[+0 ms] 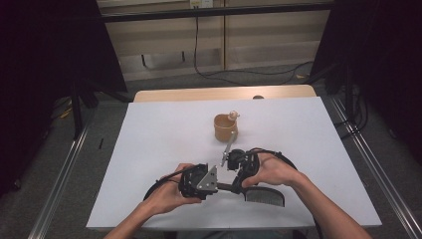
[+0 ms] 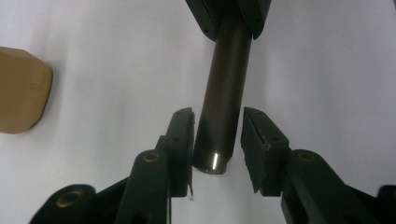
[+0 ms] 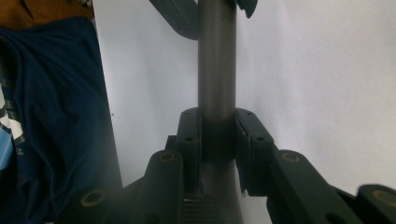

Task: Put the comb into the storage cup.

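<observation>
Dark brush handle (image 3: 215, 60) clamped in right hand-held gripper (image 3: 217, 135), left hand-held gripper (image 2: 218, 140) unclenched around its end (bristles in high view).

place: lab | cues: black curtains (image 1: 45, 45), metal frame rails (image 1: 59, 179), white-covered table (image 1: 164, 129)

Dark brush handle (image 2: 223, 107); level, above table

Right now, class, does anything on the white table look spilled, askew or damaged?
Nothing stands out. The tan round cup stands upright, nothing spilled; the right gripper clamps the dark cylindrical handle squarely.
</observation>
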`<control>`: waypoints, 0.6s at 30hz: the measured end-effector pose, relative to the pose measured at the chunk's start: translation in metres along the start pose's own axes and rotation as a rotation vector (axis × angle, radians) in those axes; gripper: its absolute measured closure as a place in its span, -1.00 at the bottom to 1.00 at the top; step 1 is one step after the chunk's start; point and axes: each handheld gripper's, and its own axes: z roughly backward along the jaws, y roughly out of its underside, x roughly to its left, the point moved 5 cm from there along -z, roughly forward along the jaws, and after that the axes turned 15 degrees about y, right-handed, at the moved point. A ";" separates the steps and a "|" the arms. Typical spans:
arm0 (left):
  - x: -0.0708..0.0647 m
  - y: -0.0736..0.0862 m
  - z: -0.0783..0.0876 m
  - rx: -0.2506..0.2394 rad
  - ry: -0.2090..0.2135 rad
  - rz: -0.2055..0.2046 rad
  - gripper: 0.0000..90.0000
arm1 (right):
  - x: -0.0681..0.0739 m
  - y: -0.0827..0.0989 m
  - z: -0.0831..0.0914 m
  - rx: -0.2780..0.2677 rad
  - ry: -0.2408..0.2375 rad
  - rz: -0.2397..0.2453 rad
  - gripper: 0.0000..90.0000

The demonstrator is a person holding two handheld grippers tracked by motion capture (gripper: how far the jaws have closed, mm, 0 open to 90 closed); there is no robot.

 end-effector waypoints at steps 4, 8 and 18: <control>0.001 -0.001 -0.001 -0.007 -0.006 -0.003 0.47 | -0.001 -0.001 -0.001 -0.004 0.003 -0.002 0.63; 0.001 -0.002 -0.003 0.009 -0.018 -0.015 0.48 | -0.002 0.000 -0.002 -0.006 0.005 0.001 0.63; 0.000 -0.004 -0.006 0.017 -0.035 -0.037 0.49 | -0.002 0.001 -0.002 -0.006 0.003 -0.009 0.63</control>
